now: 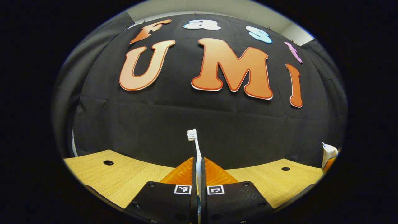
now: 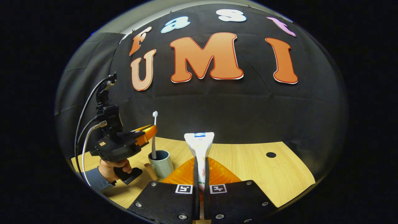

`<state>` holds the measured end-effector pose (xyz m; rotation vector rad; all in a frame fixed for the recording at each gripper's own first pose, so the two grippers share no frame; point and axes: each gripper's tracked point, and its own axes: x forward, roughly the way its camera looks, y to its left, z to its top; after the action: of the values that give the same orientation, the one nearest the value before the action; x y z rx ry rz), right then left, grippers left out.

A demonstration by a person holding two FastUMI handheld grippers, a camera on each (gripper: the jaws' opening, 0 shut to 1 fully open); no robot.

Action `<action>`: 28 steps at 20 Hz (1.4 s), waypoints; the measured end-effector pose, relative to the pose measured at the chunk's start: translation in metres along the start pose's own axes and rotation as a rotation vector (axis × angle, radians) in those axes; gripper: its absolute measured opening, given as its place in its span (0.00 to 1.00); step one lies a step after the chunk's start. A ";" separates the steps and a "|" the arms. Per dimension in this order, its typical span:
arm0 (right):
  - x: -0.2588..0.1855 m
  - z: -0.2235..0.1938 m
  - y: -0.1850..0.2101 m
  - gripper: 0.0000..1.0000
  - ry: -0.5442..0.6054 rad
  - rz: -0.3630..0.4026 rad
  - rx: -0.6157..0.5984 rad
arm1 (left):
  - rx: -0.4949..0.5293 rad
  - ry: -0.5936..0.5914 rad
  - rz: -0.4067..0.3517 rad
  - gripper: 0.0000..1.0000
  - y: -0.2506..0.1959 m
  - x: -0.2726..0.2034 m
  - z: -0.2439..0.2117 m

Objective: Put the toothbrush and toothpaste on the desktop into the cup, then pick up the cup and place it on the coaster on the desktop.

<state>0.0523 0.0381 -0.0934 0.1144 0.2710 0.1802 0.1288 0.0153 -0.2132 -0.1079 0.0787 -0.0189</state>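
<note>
My left gripper [image 1: 199, 161] is shut on a white toothbrush [image 1: 196, 146], held upright with the bristles on top. In the right gripper view the left gripper [image 2: 146, 133] holds that toothbrush [image 2: 154, 137] over a grey-blue cup [image 2: 161, 163], the handle's lower end dipping into the cup's mouth. My right gripper [image 2: 200, 160] is shut on a white toothpaste tube [image 2: 199, 143], whose flat crimped end points up. It hangs to the right of the cup and nearer to me. In the left gripper view the toothpaste tube [image 1: 329, 151] pokes in at the far right edge.
The light wooden tabletop [image 2: 248, 168] has round holes [image 2: 271, 154] and ends at the black cloth wall. A short tan cylinder [image 2: 150, 171] lies against the cup's near left side. A hand [image 2: 113, 168] with a blue-grey sleeve holds the left gripper, cables rising behind it.
</note>
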 end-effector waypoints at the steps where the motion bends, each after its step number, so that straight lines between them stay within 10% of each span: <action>1: 0.001 -0.001 0.001 0.05 -0.001 0.006 0.002 | 0.002 0.010 0.003 0.04 0.000 0.001 -0.007; 21: 0.038 0.025 0.022 0.05 -0.028 0.033 0.069 | 0.004 0.264 -0.068 0.08 0.002 -0.032 -0.064; 23: 0.042 0.031 0.028 0.05 -0.038 0.050 0.078 | 0.028 0.267 -0.084 0.21 0.002 -0.046 -0.062; 26: 0.047 0.039 0.042 0.06 -0.048 0.092 0.113 | 0.095 0.246 -0.066 0.76 0.018 -0.059 -0.053; 28: 0.050 0.047 0.049 0.06 -0.071 0.109 0.121 | 0.075 0.230 -0.054 0.89 0.026 -0.071 -0.045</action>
<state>0.1051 0.0913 -0.0542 0.2551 0.2045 0.2678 0.0553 0.0381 -0.2548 -0.0323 0.3046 -0.0885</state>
